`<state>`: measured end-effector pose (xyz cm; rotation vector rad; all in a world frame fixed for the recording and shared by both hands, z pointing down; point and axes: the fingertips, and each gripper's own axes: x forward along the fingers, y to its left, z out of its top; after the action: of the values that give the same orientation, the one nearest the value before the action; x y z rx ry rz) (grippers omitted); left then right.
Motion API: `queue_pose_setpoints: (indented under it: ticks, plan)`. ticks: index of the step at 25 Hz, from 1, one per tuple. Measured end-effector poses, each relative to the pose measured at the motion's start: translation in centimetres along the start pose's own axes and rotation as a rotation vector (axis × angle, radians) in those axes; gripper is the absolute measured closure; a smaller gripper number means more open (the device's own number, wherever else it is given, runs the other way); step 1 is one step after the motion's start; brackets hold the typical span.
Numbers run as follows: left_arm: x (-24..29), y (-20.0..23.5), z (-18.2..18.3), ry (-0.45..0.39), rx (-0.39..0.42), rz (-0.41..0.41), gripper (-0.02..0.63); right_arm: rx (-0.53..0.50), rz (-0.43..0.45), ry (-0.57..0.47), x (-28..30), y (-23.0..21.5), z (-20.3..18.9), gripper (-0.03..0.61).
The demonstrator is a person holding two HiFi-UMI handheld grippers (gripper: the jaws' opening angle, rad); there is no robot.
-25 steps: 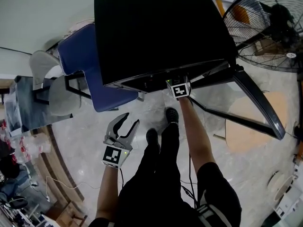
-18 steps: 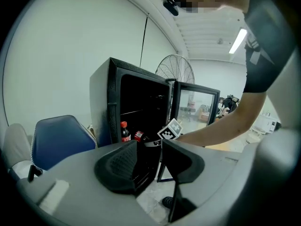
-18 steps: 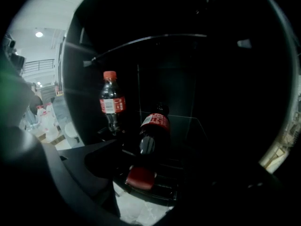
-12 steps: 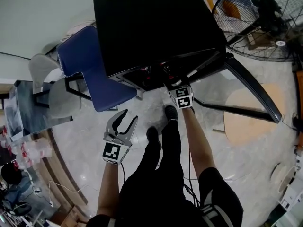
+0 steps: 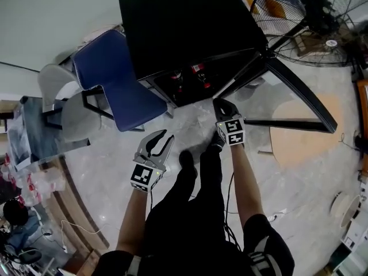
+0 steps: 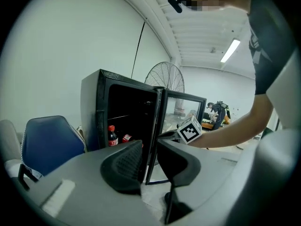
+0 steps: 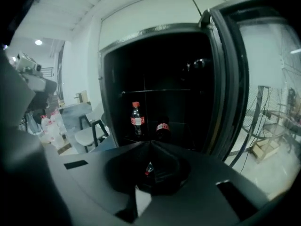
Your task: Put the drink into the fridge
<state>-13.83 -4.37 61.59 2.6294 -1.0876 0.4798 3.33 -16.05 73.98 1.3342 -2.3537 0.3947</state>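
The black fridge (image 5: 184,27) stands open, its glass door (image 5: 299,99) swung out to the right. Two red-labelled cola bottles (image 5: 177,77) (image 5: 199,72) stand inside on the lower shelf. The right gripper view shows one bottle (image 7: 136,119) upright and a second (image 7: 162,128) just right of it. My right gripper (image 5: 222,106) hangs in front of the opening, apart from the bottles, shut with nothing in it. My left gripper (image 5: 160,141) is lower left over the floor, open and empty; its jaws have just been closing.
A blue chair (image 5: 109,73) stands against the fridge's left side, with a grey stool (image 5: 75,117) beyond it. A large floor fan (image 5: 310,16) is behind the open door. The person's legs and shoes (image 5: 185,161) are between the grippers.
My right gripper has drawn back out of the fridge opening toward the person and closed. Two bottles now show inside the fridge. The left gripper has shifted slightly and narrowed its jaws.
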Motion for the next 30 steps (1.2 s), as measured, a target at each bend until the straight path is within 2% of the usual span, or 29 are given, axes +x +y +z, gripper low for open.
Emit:
queue_pose_setpoints:
  ticks: [3,6,14,25,28,30]
  plan:
    - [0.2,-0.8,0.4,-0.014,-0.007,-0.028,0.57,-0.015,0.011,-0.014,-2.7,0.7,0.9,0.577]
    - [0.2,-1.4,1.0,-0.027,-0.003,-0.04,0.609,-0.027,0.001,-0.034,-5.4,1.2,1.8,0.577]
    - [-0.4,-2.7,3.0,-0.059,0.011,-0.071,0.613,-0.044,-0.009,-0.057,-11.5,3.0,4.0,0.577]
    - [-1.9,-4.4,6.2,-0.096,0.053,-0.073,0.613,-0.049,-0.003,-0.092,-15.9,5.2,6.4,0.577]
    - [-2.4,-4.7,6.7,-0.104,0.061,-0.064,0.614,-0.078,0.021,-0.078,-17.1,6.0,7.2,0.577]
    - [-2.9,-4.7,6.8,-0.106,0.061,-0.055,0.614,-0.107,0.036,-0.107,-17.6,6.8,8.2,0.577]
